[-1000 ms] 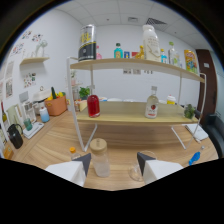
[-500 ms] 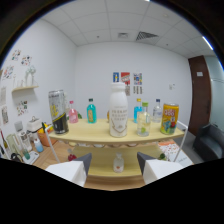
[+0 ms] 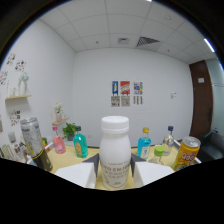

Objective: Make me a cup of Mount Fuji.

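A white milk-style bottle with a white cap stands upright on the yellow top shelf, right between my fingers. My gripper has its dark pads against both sides of the bottle, with no gap showing on either side. The bottle's base is hidden behind the fingers, so I cannot tell whether it is still resting on the shelf.
On the same shelf, left of the bottle, are a tall dark can, a pink bottle and a teal bottle. To its right stand a blue bottle, a green-capped bottle and an orange can.
The view rose from the lower shelf to the top shelf and closed in on the white bottle. The fingers have come inward until they meet its sides.
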Demonstrator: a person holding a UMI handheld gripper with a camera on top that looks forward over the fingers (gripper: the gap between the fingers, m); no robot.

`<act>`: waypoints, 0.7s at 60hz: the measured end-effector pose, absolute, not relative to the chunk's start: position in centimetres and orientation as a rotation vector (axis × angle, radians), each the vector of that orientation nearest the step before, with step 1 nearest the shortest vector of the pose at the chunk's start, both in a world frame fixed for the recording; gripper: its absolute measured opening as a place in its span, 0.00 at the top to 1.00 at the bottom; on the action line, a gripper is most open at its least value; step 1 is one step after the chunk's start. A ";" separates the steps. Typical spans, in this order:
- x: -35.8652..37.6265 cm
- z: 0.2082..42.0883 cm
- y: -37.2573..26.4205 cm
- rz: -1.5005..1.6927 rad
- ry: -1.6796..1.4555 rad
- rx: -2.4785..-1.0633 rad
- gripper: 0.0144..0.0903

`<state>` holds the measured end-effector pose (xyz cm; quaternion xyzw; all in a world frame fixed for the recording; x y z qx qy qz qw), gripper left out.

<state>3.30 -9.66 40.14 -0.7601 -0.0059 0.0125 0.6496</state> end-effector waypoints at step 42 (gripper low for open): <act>6.9 36.5 -21.4 0.112 -0.043 -1.688 0.56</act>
